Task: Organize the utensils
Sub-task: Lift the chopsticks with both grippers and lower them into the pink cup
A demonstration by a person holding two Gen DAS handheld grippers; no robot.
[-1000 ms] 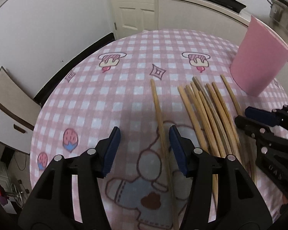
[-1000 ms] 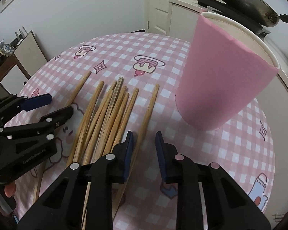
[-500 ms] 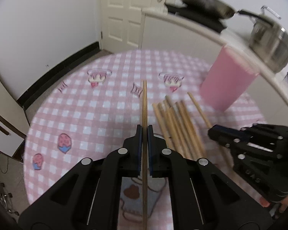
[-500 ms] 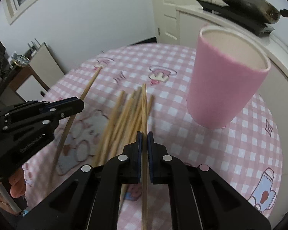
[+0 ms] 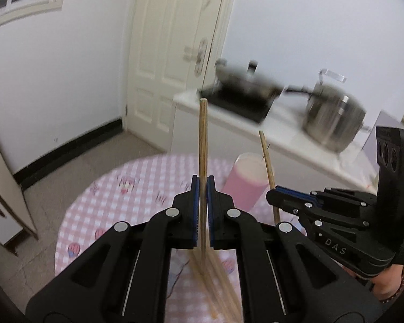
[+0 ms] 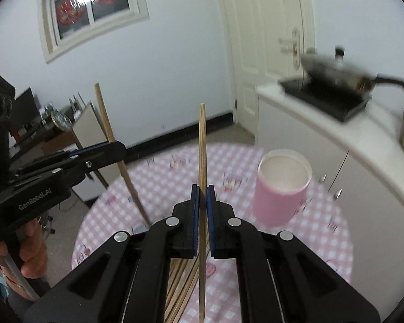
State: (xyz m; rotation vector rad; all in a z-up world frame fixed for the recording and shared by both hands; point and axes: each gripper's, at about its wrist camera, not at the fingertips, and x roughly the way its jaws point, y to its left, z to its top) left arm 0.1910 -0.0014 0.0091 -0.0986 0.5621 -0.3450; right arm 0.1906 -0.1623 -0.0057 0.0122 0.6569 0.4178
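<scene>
My left gripper (image 5: pixel 202 185) is shut on one wooden chopstick (image 5: pixel 202 140) that stands up between its blue pads, lifted well above the table. My right gripper (image 6: pixel 202 194) is shut on another chopstick (image 6: pixel 202 145), also raised. Each gripper shows in the other's view: the right gripper (image 5: pixel 276 195) with its chopstick (image 5: pixel 266 158) at the right, the left gripper (image 6: pixel 115 148) with its chopstick (image 6: pixel 107 123) at the left. The pink cup (image 6: pixel 281 188) stands open-topped on the table, ahead and to the right of my right gripper. Several more chopsticks (image 6: pixel 180 282) lie on the cloth below.
The round table (image 6: pixel 323 247) wears a pink checked cloth. Behind it runs a white counter (image 6: pixel 336 134) with a pan on a black hob (image 6: pixel 328 80) and a steel pot (image 5: pixel 334 115). A white door (image 5: pixel 169 53) is at the back. A person's hand (image 6: pixel 27 255) holds the left gripper.
Both grippers closed on a chopstick each, then rose from the table and tipped up. The table and cup now sit lower and farther off in both views.
</scene>
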